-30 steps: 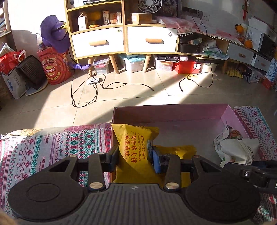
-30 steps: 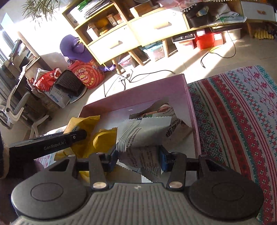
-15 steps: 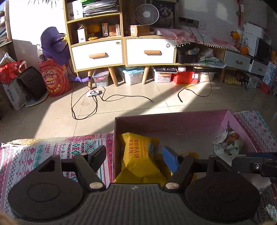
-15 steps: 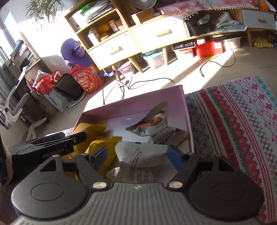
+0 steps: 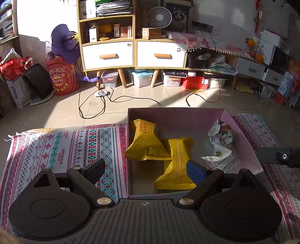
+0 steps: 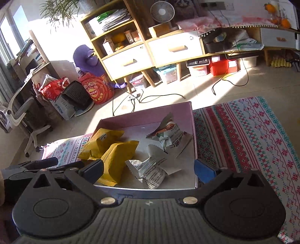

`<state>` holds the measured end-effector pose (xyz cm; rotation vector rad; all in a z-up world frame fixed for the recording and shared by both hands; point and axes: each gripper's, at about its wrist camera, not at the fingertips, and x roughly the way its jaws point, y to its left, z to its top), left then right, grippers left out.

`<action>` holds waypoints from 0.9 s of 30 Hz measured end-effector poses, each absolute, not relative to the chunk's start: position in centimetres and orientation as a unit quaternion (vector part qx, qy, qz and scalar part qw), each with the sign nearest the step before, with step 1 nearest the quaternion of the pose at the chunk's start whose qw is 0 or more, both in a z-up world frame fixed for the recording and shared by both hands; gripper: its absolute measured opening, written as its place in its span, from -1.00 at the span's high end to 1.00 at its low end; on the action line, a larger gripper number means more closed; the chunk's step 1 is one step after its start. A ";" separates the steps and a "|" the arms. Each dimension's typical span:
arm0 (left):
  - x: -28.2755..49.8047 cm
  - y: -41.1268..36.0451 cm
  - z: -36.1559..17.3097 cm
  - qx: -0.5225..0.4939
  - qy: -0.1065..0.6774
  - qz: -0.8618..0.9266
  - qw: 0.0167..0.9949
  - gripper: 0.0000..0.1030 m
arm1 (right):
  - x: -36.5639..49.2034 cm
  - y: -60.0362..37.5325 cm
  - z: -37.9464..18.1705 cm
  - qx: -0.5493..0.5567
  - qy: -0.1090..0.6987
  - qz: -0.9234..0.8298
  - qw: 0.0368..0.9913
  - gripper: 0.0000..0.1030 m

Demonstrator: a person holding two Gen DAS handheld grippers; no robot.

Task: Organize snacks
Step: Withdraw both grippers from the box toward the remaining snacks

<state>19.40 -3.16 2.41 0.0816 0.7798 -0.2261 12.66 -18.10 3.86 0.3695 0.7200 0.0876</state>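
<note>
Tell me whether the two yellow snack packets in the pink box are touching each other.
Touching. In the left wrist view the far yellow packet lies overlapping the near yellow packet inside the pink box; no gap shows.

Ahead of me I see a wooden shelf unit point(image 5: 131, 37) with two white drawers point(image 5: 107, 55), and a small white fan point(image 5: 159, 17) on top of it. A purple hat point(image 5: 62, 43) hangs at its left, above a red snack bag point(image 5: 61, 78). Clear storage bins point(image 5: 142, 78) and a red box point(image 5: 195, 82) sit under the furniture. Black cables point(image 5: 97, 107) trail over the tiled floor point(image 5: 56, 112). In my right view, a white office chair point(image 6: 20, 116) stands at the far left.
</note>
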 end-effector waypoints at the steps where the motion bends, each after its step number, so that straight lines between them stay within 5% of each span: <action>1: 18.7 -3.0 2.5 0.041 0.380 -0.110 0.918 -0.89 | 12.2 -17.9 4.1 0.176 0.346 0.042 0.921 -0.99; 27: 5.2 3.4 1.0 0.045 0.399 -0.147 0.904 -1.00 | 1.0 -13.3 1.8 0.050 0.293 0.078 0.952 -0.99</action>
